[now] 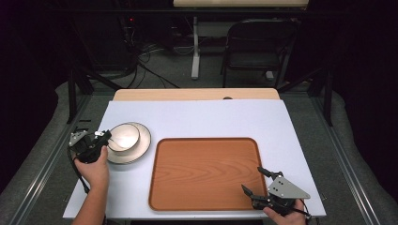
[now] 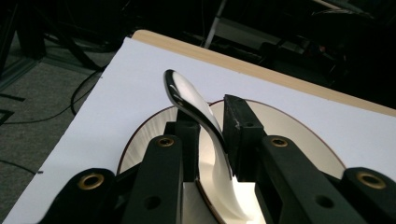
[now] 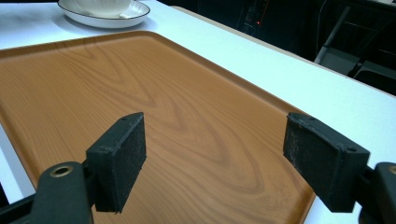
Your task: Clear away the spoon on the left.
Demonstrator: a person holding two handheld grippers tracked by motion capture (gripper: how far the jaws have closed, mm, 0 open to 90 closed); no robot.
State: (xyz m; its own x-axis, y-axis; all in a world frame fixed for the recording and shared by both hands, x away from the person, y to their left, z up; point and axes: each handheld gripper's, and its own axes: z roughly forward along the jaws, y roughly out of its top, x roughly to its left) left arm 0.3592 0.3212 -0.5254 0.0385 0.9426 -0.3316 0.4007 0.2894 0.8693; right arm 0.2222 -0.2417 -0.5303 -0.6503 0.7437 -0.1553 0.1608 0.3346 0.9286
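While my left gripper (image 1: 104,139) pinches the bowl's (image 1: 124,136) rim at its 9 o'clock, the wooden tray (image 1: 205,172) lies toward 4 o'clock; my right gripper (image 1: 256,181) hangs wide open over the tray's near right corner.

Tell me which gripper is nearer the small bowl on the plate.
Left. The left gripper is closed on the bowl's rim above the plate; the right gripper hangs open over the tray's near right corner, well away.
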